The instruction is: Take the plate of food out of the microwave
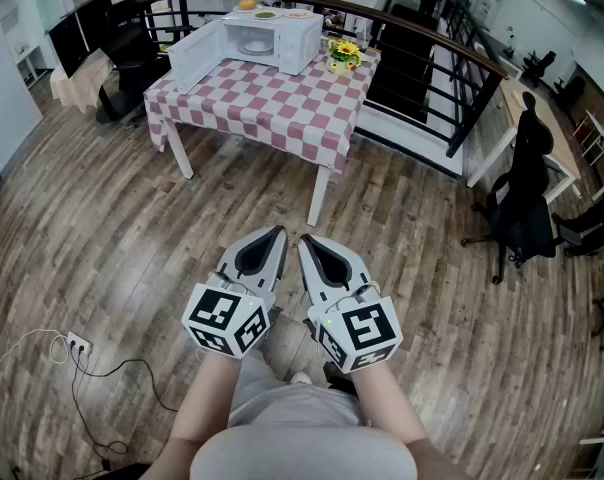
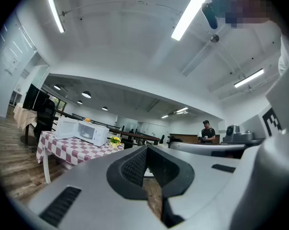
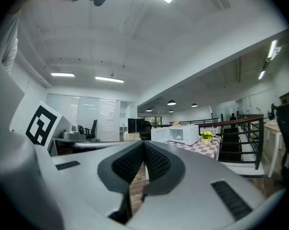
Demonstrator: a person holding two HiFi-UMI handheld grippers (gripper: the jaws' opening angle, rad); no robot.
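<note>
A white microwave [image 1: 272,38] stands on the checkered table [image 1: 272,103] across the room, its door [image 1: 197,56] swung open to the left. A white plate [image 1: 255,45] sits inside it. My left gripper [image 1: 278,233] and right gripper [image 1: 304,240] are held side by side over the wooden floor, far from the table, both shut and empty. The microwave [image 2: 82,131] appears small at the left of the left gripper view, and the microwave [image 3: 182,133] shows to the right of centre in the right gripper view.
A yellow flower pot [image 1: 342,56] stands right of the microwave, and plates of food [image 1: 267,12] rest on top of it. A black railing [image 1: 432,58] runs behind the table. Office chairs [image 1: 527,198] stand at the right. A power strip with cables [image 1: 77,348] lies on the floor at the left.
</note>
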